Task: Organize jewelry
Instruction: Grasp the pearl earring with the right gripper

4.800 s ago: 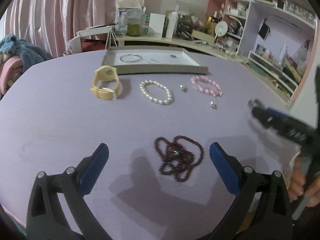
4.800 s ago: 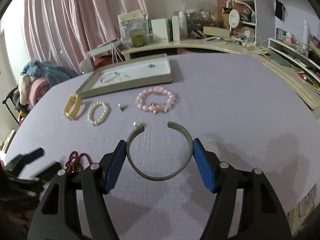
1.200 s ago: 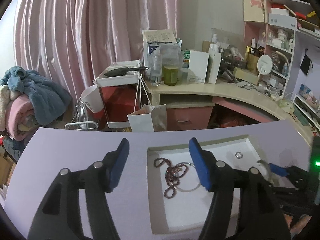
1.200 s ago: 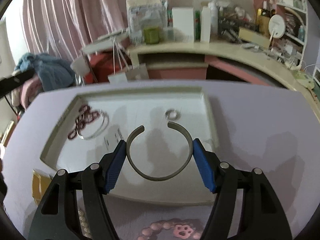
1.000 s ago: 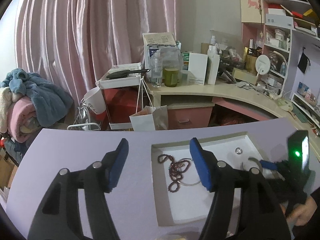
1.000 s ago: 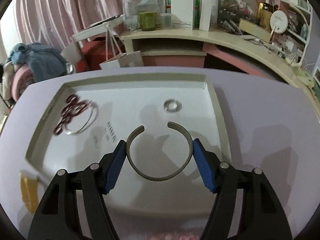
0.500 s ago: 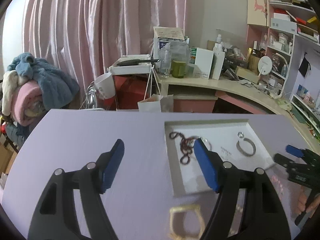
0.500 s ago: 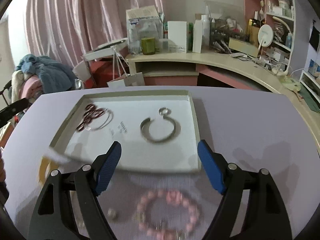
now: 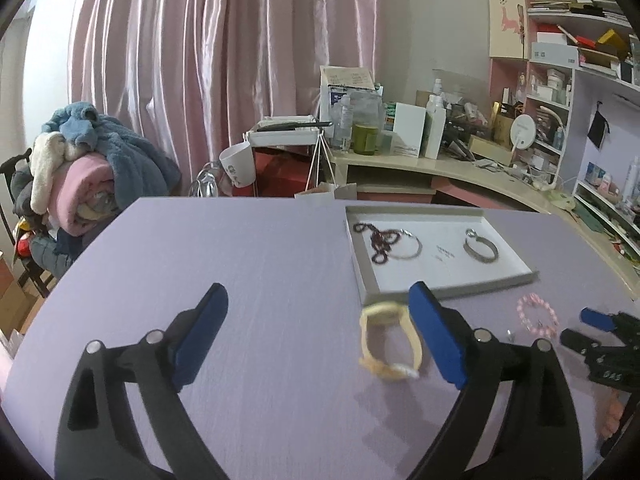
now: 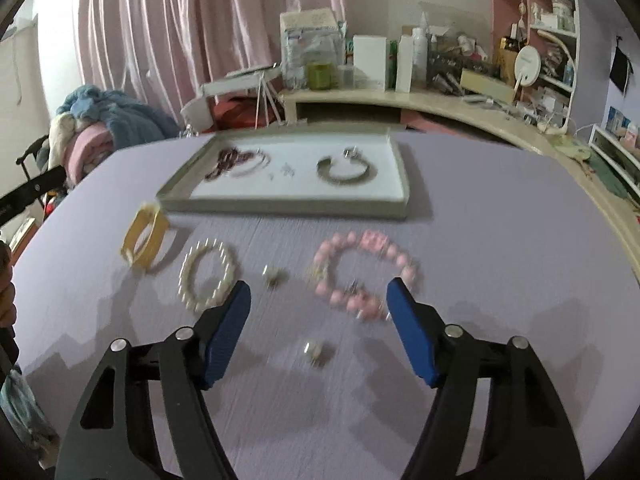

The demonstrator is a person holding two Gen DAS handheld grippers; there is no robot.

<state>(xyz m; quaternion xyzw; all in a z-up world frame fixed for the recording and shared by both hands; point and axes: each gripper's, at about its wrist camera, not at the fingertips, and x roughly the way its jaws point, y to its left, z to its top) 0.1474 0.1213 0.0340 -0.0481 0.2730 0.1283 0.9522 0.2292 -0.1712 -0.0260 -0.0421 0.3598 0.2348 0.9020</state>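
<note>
Both grippers' jaws were spread, empty. Right gripper (image 10: pixel 318 322) hung nr pink bracelet (image 10: pixel 362 276) — best to straddle one bead run, pinch gently, then lift toward tray (image 10: pixel 402 184).

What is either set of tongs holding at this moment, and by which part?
Nothing. The left tongs and right tongs are both open and empty; the open metal cuff lies in the tray.
</note>
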